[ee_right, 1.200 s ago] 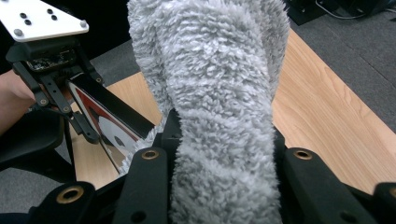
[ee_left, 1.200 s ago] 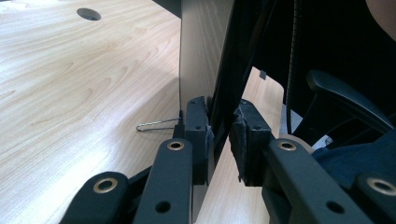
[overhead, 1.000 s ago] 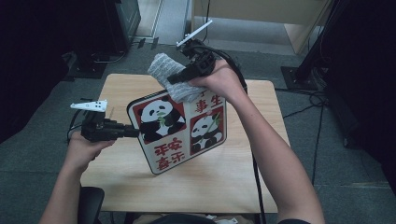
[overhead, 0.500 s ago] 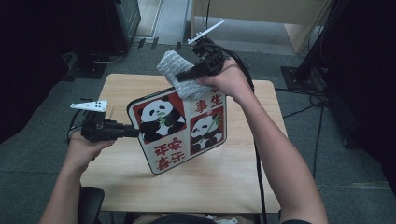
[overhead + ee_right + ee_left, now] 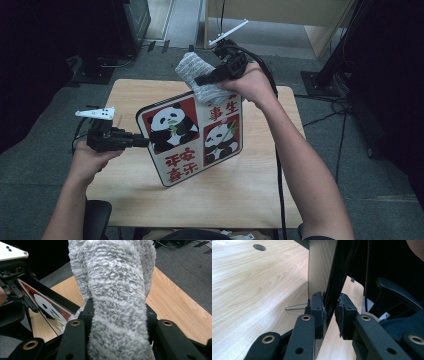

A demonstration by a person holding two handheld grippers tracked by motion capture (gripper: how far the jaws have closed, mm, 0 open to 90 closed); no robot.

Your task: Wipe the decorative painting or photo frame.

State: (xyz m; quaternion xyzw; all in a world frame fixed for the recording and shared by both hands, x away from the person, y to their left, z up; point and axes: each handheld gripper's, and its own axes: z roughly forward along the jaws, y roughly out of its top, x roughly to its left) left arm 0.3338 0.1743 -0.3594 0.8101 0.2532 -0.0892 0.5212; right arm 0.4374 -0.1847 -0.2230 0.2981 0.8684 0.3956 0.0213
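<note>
The jaws of the left gripper (image 5: 131,142) pinch the left edge of the panda board (image 5: 192,137); the jaws of the right gripper (image 5: 205,79), which have just been opening a little, hold a grey fleecy cloth (image 5: 197,77) between them, pressed to the board's upper right corner. The board is held above the wooden table (image 5: 250,190), tilted, printed face toward the high camera; its long axis runs from lower left to upper right, and its red characters read upside down. In the left gripper view the board (image 5: 322,270) shows edge-on, its face hidden; in the right gripper view the cloth (image 5: 117,297) covers the jaw pads, and the board (image 5: 50,307) is cut off at left.
</note>
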